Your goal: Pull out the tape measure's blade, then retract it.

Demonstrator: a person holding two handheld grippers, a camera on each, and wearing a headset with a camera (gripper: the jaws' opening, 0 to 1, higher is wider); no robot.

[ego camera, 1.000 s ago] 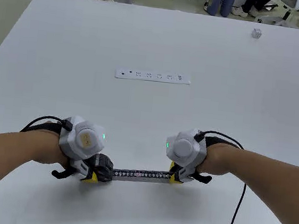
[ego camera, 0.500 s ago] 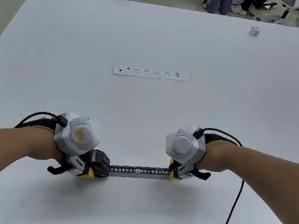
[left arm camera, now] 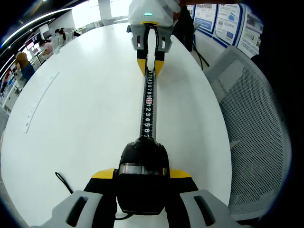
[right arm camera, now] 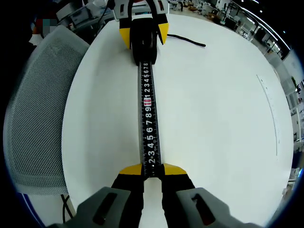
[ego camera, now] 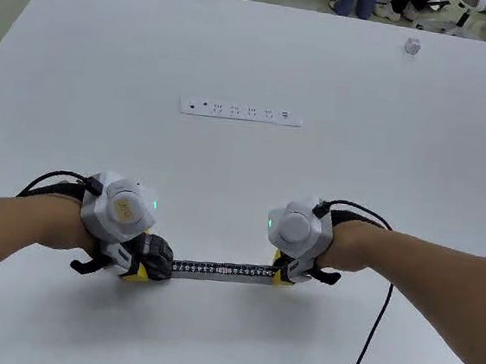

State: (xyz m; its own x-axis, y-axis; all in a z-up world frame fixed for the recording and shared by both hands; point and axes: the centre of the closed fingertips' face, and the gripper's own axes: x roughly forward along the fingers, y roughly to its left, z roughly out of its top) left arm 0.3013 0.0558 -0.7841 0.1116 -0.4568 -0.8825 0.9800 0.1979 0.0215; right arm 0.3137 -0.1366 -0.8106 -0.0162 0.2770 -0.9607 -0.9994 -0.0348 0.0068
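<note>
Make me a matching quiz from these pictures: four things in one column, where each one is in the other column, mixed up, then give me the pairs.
Things
1. tape measure case
2. blade
3. power strip
4. small white object

Places
A. flat on the table, farther from the person than the tape
B. far right part of the table
C. clamped in the left hand-held gripper
D. stretched out, its end pinched by the right hand-held gripper

Pairs: 1-C, 2-D, 3-A, 4-B
</note>
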